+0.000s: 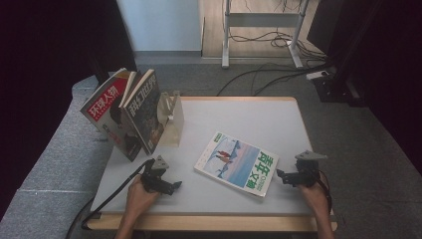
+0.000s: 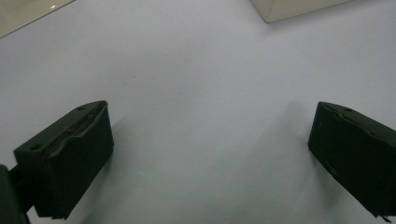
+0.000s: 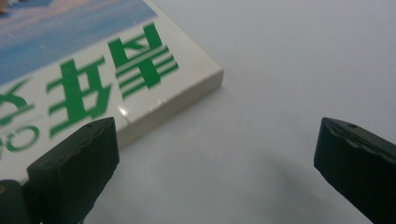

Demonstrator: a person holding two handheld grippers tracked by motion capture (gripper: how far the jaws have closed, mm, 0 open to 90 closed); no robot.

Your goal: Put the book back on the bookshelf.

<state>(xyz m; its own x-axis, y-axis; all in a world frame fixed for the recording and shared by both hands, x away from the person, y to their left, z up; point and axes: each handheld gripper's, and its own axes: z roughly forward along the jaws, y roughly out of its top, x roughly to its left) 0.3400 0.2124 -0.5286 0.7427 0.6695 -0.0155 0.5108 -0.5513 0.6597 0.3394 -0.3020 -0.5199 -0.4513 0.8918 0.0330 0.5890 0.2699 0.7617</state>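
While the magazine [image 1: 237, 164] with green lettering and a snowy cover lies flat a little toward five o'clock from the middle of the worktop [image 1: 249, 114], the right claw [image 1: 281, 175] sits just off its four-o'clock corner, jaws spread wide and holding nothing. From the right gripper view that same corner of the magazine [image 3: 140, 79] lies near the claw's left jaw, with bare worktop [image 3: 289, 70] between the two jaws; whether the jaw touches the cover edge cannot be told. The left claw [image 1: 174, 186] rests low over the worktop at about seven o'clock from the magazine, apart from it, jaws also wide apart and empty, with plain white surface [image 2: 201, 93] between them. At ten o'clock, two magazines [image 1: 124, 112] lean upright in a clear stand [image 1: 171, 119] at the worktop's far left corner.
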